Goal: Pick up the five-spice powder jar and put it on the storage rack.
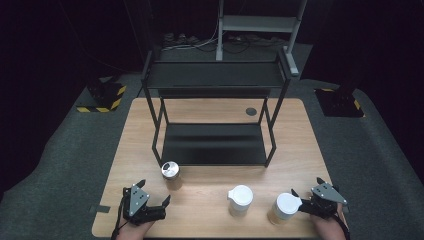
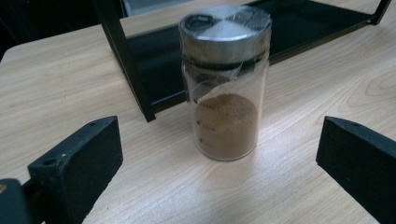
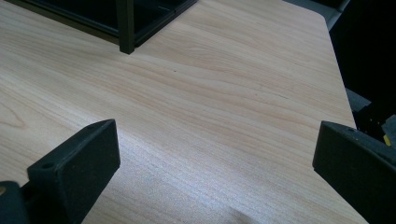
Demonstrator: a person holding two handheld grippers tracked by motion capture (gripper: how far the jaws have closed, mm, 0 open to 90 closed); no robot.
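Left gripper (image 2: 219, 154) over pale wooden table (image 2: 299, 186)

Wooden table (image 1: 295, 145), black shelf rack (image 1: 215, 145), spice jar (image 1: 171, 175), two white-lidded jars (image 1: 240, 200)

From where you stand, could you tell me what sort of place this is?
Probably a recording studio or lab bench, not a kitchen: a wooden table ringed by black backdrop, a bare black metal rack, and hazard-taped stand bases on grey floor.

upright glass spice jar (image 2: 225, 84), brown powder
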